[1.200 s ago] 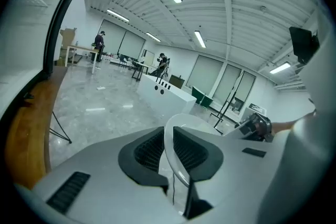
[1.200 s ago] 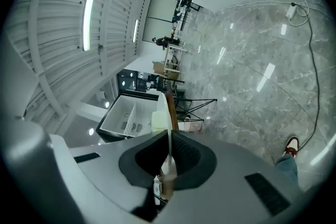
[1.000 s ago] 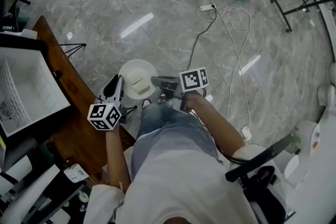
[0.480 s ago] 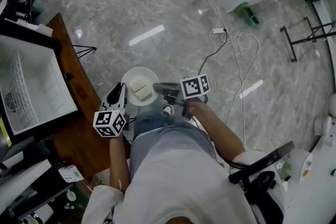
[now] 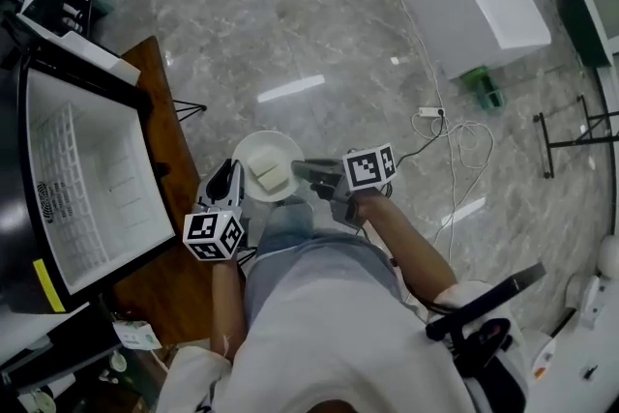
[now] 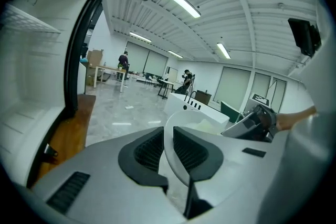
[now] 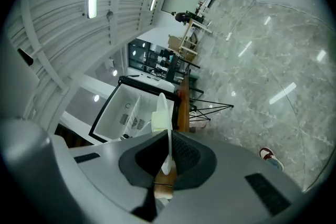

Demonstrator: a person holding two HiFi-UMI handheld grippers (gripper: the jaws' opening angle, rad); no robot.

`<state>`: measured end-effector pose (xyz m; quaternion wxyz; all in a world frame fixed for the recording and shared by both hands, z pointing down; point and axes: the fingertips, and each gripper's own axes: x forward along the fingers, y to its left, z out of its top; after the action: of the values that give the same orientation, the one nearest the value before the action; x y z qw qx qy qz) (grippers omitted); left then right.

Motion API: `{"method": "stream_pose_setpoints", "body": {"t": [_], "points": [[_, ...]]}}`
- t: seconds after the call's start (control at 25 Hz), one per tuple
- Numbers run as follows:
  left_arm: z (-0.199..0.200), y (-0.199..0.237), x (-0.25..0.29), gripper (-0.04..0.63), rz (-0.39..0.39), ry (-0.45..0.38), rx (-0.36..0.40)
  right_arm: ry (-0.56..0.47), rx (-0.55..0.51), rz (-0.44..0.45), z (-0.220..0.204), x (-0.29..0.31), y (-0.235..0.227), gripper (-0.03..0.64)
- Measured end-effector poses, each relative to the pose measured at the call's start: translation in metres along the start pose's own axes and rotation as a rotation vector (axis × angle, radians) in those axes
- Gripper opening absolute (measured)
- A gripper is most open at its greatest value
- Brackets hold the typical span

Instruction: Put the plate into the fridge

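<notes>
Plate (image 5: 259,150) held level above the floor (image 5: 319,34), just beside the desk (image 5: 162,92) edge, outside the open fridge (image 5: 97,169). Pale block (image 5: 272,175) lies on it.
Left tongs (image 5: 234,174): clamped on the plate's left rim.
Right tongs (image 5: 296,170): clamped narrow on the right rim, plate seen edge-on between the pads.

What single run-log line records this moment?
left gripper: shut on plate | right gripper: shut on plate | plate: carries pale block | fridge: open
</notes>
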<state>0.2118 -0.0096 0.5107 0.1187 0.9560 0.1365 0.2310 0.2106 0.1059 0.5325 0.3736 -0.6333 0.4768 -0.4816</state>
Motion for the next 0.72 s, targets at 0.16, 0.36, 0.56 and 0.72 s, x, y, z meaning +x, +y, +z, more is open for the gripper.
{"method": "stream_pose_setpoints", "body": {"t": [0.16, 0.36, 0.56, 0.72], "points": [[0.027, 0.071, -0.018, 0.071, 0.090, -0.064, -0.014, 0.057, -0.038, 0.039, 0.020, 0.074, 0.023, 0.023], [0.046, 0.131, -0.054, 0.071, 0.267, -0.160, -0.013, 0.171, -0.061, 0.117, 0.028, 0.142, 0.049, 0.023], [0.072, 0.169, -0.114, 0.071, 0.432, -0.260, 0.016, 0.295, -0.057, 0.244, 0.022, 0.199, 0.101, 0.023], [0.093, 0.190, -0.154, 0.071, 0.557, -0.335, 0.055, 0.415, -0.105, 0.318, 0.025, 0.238, 0.136, 0.023]]}}
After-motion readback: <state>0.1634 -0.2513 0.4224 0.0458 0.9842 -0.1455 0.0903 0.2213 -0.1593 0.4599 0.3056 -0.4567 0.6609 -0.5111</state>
